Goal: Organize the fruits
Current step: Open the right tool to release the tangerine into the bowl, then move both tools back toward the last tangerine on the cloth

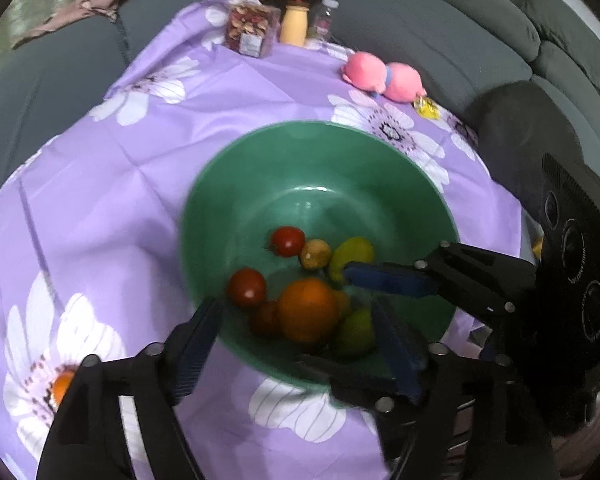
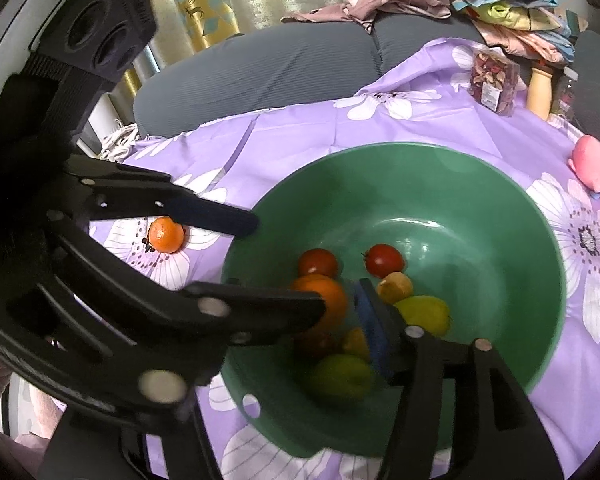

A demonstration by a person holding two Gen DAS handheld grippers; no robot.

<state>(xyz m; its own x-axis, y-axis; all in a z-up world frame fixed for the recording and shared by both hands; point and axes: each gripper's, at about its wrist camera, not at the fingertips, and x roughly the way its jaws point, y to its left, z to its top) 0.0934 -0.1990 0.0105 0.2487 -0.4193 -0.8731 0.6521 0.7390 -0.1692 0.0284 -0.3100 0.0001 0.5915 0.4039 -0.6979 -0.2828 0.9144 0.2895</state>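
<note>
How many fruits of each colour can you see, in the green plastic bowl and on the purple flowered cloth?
Red round fruits: 3, one blurred
Orange round fruits: 3, one on the purple flowered cloth, outside the green plastic bowl
Yellow fruit: 1
Small yellow-brown fruit: 1
Green fruit: 1
Total: 9

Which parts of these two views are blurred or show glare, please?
Left wrist view: the bowl rim and its fruit look smeared, while the pink toy stays fairly sharp; a faint highlight glints on the bowl's inner wall. Right wrist view: the near green fruit is soft, the orange on the cloth crisp; both edges curve, fisheye.
</note>
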